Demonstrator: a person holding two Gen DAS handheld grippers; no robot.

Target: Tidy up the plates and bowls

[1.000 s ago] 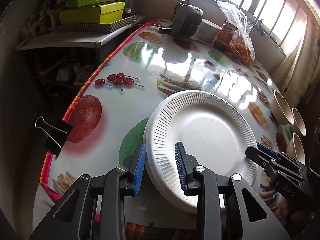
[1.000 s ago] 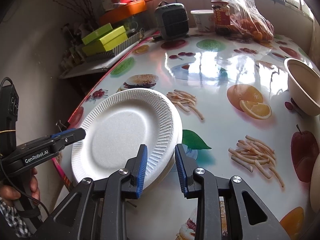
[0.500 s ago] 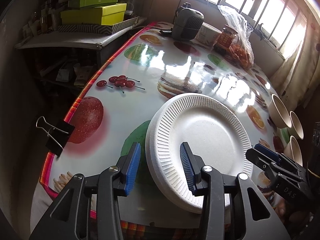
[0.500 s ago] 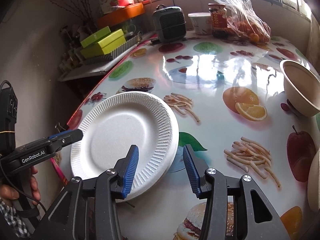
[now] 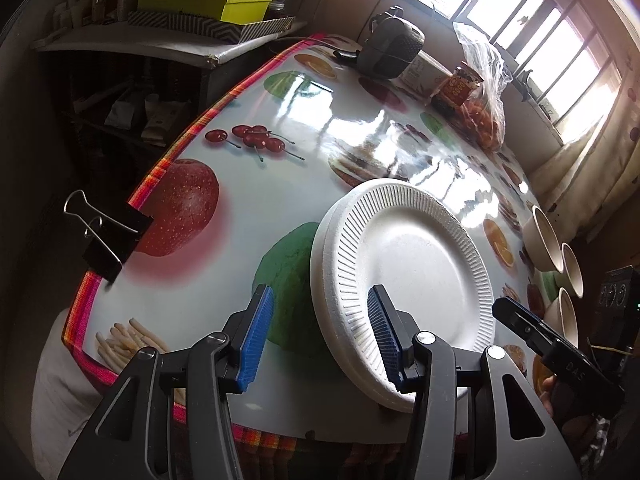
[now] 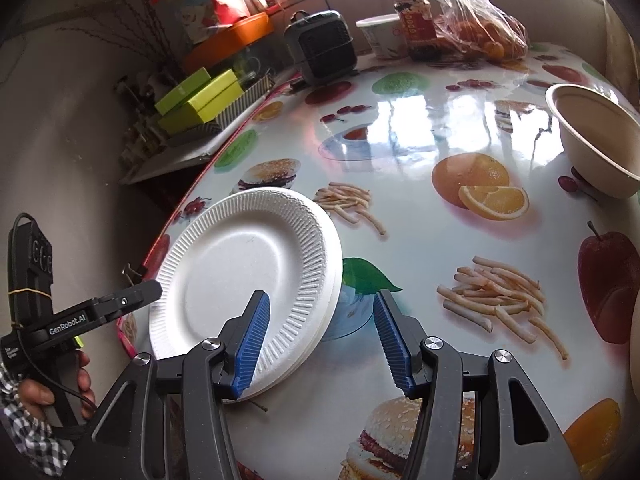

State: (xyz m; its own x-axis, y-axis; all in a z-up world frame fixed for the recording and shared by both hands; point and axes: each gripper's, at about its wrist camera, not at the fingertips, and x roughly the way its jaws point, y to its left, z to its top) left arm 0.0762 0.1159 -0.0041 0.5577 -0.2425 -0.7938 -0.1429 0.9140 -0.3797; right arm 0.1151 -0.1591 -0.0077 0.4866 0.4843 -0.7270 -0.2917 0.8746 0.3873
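Note:
A stack of white ribbed paper plates lies flat on the fruit-print table near its front edge; it also shows in the right wrist view. My left gripper is open, its jaws straddling the stack's left rim without gripping it. My right gripper is open, its jaws straddling the stack's right rim. Three beige bowls stand in a row at the far right of the table. One beige bowl shows at the right in the right wrist view.
A black binder clip grips the table's left edge. At the back stand a dark heater, a white tub, a red-labelled jar and a plastic bag of oranges. Green boxes sit on a side shelf.
Both grippers have opened wider and let go of the plate stack, which now rests on the table. Both have drawn back slightly.

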